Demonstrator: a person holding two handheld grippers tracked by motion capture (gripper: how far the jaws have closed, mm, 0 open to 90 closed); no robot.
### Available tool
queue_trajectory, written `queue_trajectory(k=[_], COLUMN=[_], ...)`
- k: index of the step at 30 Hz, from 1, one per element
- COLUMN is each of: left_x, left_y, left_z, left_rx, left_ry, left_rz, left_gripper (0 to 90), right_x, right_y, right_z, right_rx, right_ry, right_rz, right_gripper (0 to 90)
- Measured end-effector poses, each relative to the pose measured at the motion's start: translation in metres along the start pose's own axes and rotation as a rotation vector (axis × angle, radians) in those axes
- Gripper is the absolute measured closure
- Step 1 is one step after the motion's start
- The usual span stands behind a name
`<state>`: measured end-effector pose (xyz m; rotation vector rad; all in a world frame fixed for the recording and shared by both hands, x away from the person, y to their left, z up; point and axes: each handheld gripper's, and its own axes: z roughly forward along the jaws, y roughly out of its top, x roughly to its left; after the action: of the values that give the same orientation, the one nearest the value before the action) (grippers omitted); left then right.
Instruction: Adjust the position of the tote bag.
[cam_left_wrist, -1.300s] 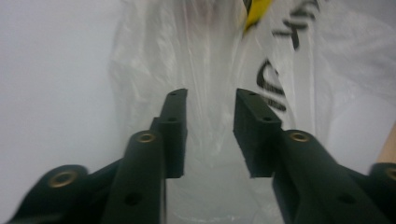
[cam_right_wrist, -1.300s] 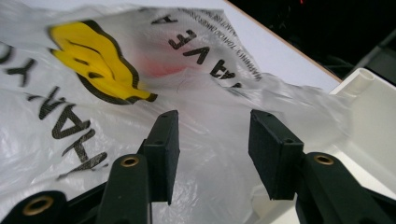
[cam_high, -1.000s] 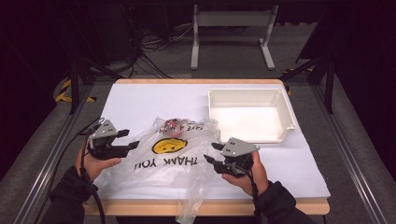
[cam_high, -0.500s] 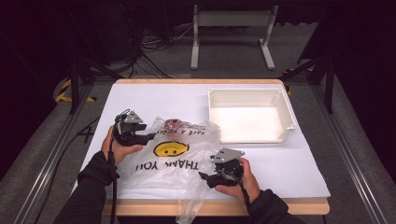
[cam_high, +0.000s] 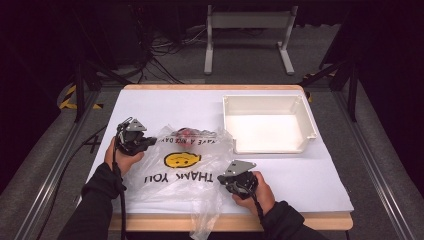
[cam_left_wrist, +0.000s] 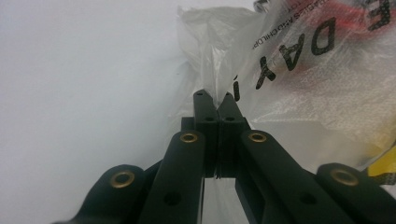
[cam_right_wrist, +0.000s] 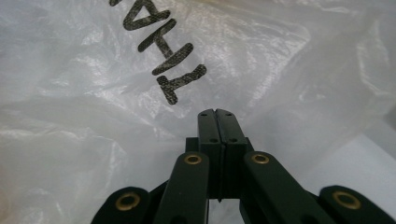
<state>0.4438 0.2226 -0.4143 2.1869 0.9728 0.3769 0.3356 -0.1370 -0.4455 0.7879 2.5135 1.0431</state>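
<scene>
The worktop (cam_high: 165, 102) is covered in white sheeting, and everything here is placed from the plastic bag (cam_high: 187, 167) lying flat across the near half of it; the white tray (cam_high: 267, 125) stands beyond the bag's far right corner, just beside it and empty; the left hand-held gripper (cam_high: 148, 143) sits at the bag's left edge and the right hand-held gripper (cam_high: 223, 179) at its near right side.

As to progress, the grasping appears done on both sides and the lifting or opening is still to come; the bag is not yet raised, and the small red thing (cam_high: 186, 133) inside its far end has not been brought out or moved toward the tray. In the left gripper view the jaws have just been closing and now stand pressed together on a crumpled fold of the bag (cam_left_wrist: 299, 93) at their tips; in the right gripper view the jaws have likewise just been closing and meet tight, with the film (cam_right_wrist: 140, 70) bunched at the tips, so a pinch of it seems caught, though how much I cannot tell.

The bag is thin, clear and heavily wrinkled; it carries a yellow smiling face (cam_high: 182, 159) and black lettering reading THANK YOU; one loose corner hangs over the near edge of the worktop.
</scene>
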Motion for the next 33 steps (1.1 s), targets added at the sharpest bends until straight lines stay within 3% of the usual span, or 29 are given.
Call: queue_trajectory(k=[10, 14, 18, 20, 23, 26, 31, 33], left_x=[0.02, 0.03, 0.031, 0.031, 0.031, 0.031, 0.031, 0.032], left_y=[-0.019, -0.034, -0.041, -0.042, -0.044, -0.044, -0.043, -0.043], left_z=[-0.024, -0.034, -0.036, -0.037, -0.036, -0.036, -0.035, -0.035], left_rx=[0.0, -0.02, -0.046, -0.046, -0.053, -0.065, -0.069, -0.076], left_ry=[0.054, 0.063, 0.062, 0.064, 0.062, 0.063, 0.072, 0.076], left_rz=[-0.035, -0.081, -0.082, -0.091, -0.09, -0.1, -0.103, -0.104], left_gripper=[90.0, 90.0, 90.0, 90.0, 90.0, 90.0, 90.0, 90.0], right_x=[-0.027, -0.026, -0.022, -0.022, -0.023, -0.022, -0.019, -0.021], right_y=[0.001, 0.004, 0.01, 0.012, 0.011, 0.011, 0.011, 0.01], right_z=[-0.004, -0.001, 0.001, 0.003, 0.006, 0.011, 0.014, 0.013], right_rx=[-0.016, -0.023, -0.039, -0.051, -0.038, -0.023, 0.004, 0.002], right_ry=[-0.098, -0.11, -0.119, -0.136, -0.124, -0.088, -0.066, -0.076], right_rz=[0.038, 0.036, 0.044, 0.058, 0.087, 0.098, 0.051, 0.051], right_gripper=[88.5, 61.5, 36.9, 29.9, 24.8, 29.4, 76.1, 88.7])
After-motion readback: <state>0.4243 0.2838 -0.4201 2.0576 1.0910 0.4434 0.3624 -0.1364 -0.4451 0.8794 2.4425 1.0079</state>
